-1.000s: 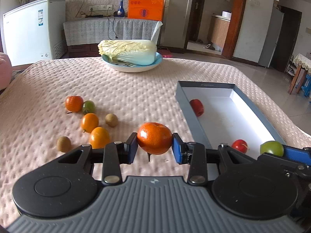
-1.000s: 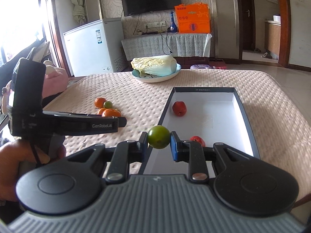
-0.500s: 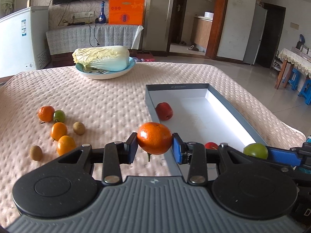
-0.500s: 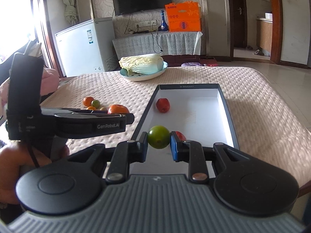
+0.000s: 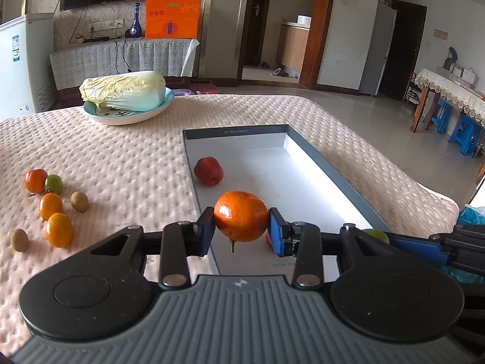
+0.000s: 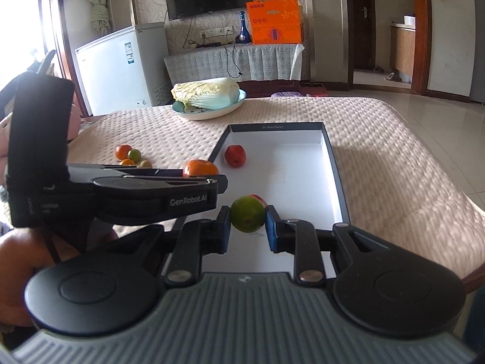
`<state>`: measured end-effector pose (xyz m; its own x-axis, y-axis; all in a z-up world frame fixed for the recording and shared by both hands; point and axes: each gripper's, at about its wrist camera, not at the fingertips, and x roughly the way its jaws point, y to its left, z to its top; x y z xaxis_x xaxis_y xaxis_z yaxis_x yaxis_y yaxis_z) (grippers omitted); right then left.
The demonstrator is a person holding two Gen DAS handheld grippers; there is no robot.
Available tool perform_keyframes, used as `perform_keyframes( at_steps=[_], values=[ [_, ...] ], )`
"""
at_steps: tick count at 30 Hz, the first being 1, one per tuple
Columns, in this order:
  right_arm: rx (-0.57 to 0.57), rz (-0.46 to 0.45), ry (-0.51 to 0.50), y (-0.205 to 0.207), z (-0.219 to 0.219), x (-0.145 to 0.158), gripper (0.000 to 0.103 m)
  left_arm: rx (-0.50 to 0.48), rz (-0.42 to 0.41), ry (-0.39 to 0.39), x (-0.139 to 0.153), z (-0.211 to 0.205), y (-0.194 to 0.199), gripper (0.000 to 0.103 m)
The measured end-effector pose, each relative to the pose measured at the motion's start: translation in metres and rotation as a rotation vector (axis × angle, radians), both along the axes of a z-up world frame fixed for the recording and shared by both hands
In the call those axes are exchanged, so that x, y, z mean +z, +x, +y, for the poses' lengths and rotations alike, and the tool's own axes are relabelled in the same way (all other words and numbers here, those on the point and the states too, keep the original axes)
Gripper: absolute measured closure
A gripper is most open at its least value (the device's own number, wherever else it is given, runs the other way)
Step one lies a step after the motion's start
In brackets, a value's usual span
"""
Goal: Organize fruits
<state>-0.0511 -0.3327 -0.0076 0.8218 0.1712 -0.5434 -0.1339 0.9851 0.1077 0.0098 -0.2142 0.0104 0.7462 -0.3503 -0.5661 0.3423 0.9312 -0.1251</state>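
My left gripper point(image 5: 241, 231) is shut on an orange mandarin point(image 5: 241, 216), held over the near left part of the grey-rimmed white tray point(image 5: 321, 163). My right gripper point(image 6: 247, 227) is shut on a small green fruit point(image 6: 247, 214) above the tray's point(image 6: 330, 163) near end. A red fruit point(image 5: 208, 171) lies in the tray near its left wall, and a second red fruit point(image 6: 259, 197) shows just behind the green one. In the right wrist view the left gripper's body crosses from the left with the mandarin point(image 6: 200, 168) at its tip.
Loose mandarins point(image 5: 51, 205), a green fruit point(image 5: 54, 183) and kiwis point(image 5: 79, 201) lie on the pink quilted cloth point(image 5: 127, 157) left of the tray. A blue plate point(image 5: 127, 118) with a cabbage point(image 5: 122, 91) stands at the far edge. A person's hand point(image 6: 18, 251) holds the left gripper.
The left gripper has carried the mandarin rightward from above the cloth to above the tray. The right gripper with the green fruit has shifted slightly further over the tray.
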Motion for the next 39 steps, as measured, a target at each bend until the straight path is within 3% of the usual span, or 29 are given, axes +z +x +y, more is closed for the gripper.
perform_keyframes(
  at_steps=[14, 19, 21, 23, 26, 32, 39],
  values=[
    [-0.037, 0.047, -0.030, 0.001, -0.009, -0.008, 0.076, -0.022, 0.061, -0.008, -0.016, -0.020, 0.010, 0.060],
    [-0.066, 0.062, -0.050, 0.002, -0.013, -0.011, 0.076, -0.038, 0.038, 0.023, -0.016, -0.027, 0.008, 0.059],
    [-0.077, 0.066, -0.045, 0.004, -0.014, -0.011, 0.076, -0.045, 0.050, 0.007, -0.016, -0.025, 0.008, 0.054],
    [-0.088, 0.067, -0.043, 0.005, -0.015, -0.012, 0.076, -0.044, 0.047, -0.004, -0.014, -0.022, 0.007, 0.042],
    [-0.104, 0.068, -0.038, 0.008, -0.014, -0.013, 0.076, -0.038, 0.028, -0.015, -0.011, -0.016, 0.005, 0.036],
    [-0.115, 0.085, -0.022, 0.018, -0.008, -0.018, 0.076, -0.013, 0.001, -0.071, 0.000, 0.002, 0.003, 0.036],
    [-0.142, 0.087, -0.025, 0.041, 0.000, -0.022, 0.076, 0.013, -0.023, -0.084, 0.009, 0.021, 0.000, 0.036]
  ],
)
